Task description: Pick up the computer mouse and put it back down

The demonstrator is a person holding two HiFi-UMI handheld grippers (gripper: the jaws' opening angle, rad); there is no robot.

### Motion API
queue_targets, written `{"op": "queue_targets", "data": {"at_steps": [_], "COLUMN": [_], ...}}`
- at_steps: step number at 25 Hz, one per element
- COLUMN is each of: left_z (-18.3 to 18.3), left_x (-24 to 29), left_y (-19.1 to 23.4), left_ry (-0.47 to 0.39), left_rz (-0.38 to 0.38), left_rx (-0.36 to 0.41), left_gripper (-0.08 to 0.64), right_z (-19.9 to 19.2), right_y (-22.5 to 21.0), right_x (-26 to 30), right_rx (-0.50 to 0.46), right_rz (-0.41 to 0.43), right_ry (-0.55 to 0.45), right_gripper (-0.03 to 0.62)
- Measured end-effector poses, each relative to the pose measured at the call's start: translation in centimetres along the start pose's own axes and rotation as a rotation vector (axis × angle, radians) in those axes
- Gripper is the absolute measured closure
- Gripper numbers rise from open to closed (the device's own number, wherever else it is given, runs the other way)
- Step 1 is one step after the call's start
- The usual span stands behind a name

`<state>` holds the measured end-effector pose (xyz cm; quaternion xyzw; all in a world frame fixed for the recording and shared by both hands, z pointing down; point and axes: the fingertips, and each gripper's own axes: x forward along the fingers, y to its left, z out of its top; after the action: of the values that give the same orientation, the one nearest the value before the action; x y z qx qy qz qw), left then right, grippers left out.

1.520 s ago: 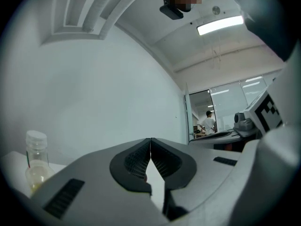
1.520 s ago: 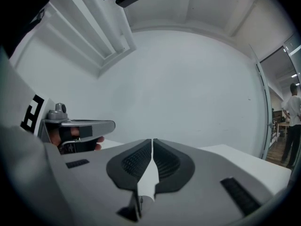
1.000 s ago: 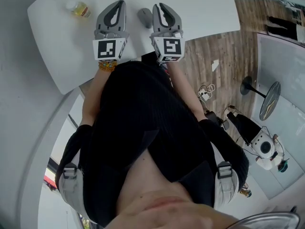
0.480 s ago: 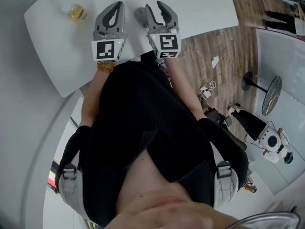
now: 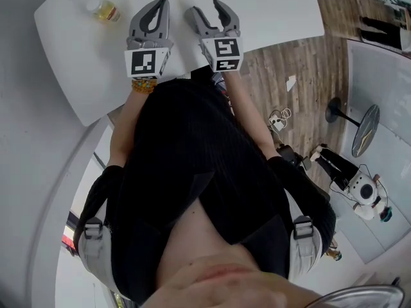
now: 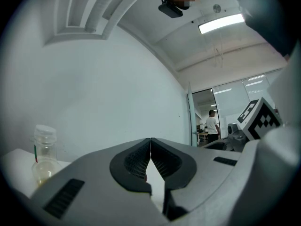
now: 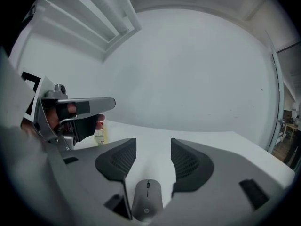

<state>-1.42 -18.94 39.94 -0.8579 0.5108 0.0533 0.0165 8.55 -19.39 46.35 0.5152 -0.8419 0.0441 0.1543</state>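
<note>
Now right tongs (image 7: 153, 144), jaws just opening, straddle the computer mouse (image 7: 147, 199) without pinching it, its long axis along their reach; left tongs (image 6: 150, 149), pressed together, sit farther from the mouse

A slim grey computer mouse (image 7: 147, 199), with a dark scroll wheel and a small logo near its rounded rear, lies flat on the white worktop (image 7: 221, 138), low in the centre of the right gripper view, wheel end pointing away. It sits between the fingers (image 7: 120, 161) of the right gripper (image 7: 153, 145), which have just been opening and do not press it.
</note>
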Motion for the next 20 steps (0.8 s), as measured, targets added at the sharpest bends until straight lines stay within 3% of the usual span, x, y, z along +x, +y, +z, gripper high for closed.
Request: {"op": "queue_targets", "data": {"at_steps": [11, 20], "left_z": [-0.1, -0.7], "left_x": [0.3, 0.3], "left_y": [0.3, 0.5], "left_ry": [0.001, 0.013], "left_rz": [0.004, 0.003], "left_rx": [-0.002, -0.013], "left_gripper": [0.546, 0.546], "right_z": [-5.0, -8.4], "right_y": [0.6, 1.5], "right_x": [1.7, 2.2], "right_rx": [0.033, 0.058], "right_rz": [0.065, 0.119], "right_ry": [0.228, 0.356], "right_gripper": [0.337, 0.325]}}
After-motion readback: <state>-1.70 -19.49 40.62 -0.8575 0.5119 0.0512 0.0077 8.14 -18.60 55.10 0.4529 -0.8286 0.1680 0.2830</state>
